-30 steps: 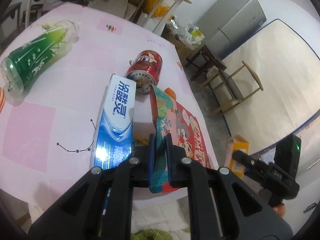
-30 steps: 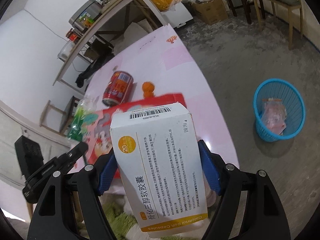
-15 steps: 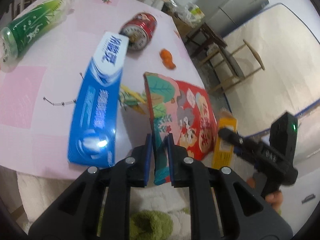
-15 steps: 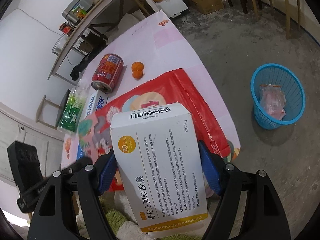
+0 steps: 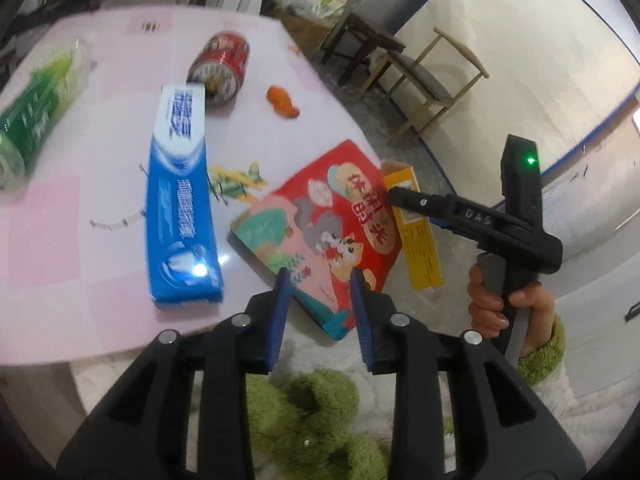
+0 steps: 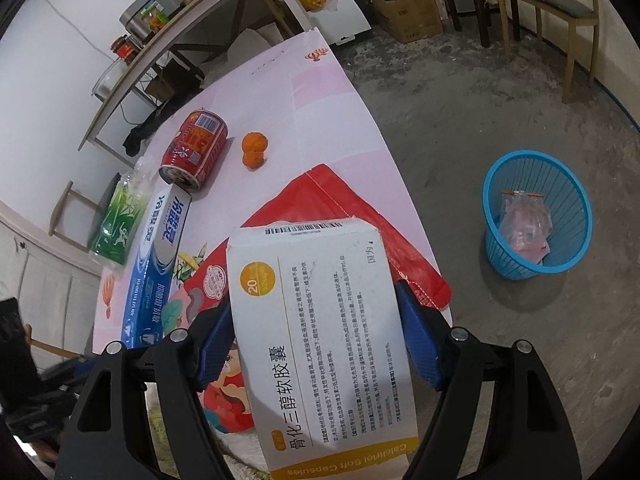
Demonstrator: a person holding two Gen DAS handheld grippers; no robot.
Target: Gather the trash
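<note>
Pink tablecloth [image 5: 60, 240] carries the remaining litter: a red snack bag [image 5: 332, 220] overhanging the near edge, a blue toothpaste box [image 5: 180, 216], a green bottle [image 5: 32, 120], a red can [image 5: 220, 64] and orange peel [image 5: 282, 102]. With the left gripper [image 5: 320, 280], whose jaws have just been opening, the bag corner lies loosely between them. The right gripper [image 6: 316, 344] clamps a white capsule box [image 6: 320, 320]; best carry it clear of the table edge to the blue basket [image 6: 536, 216] on the floor.
</note>
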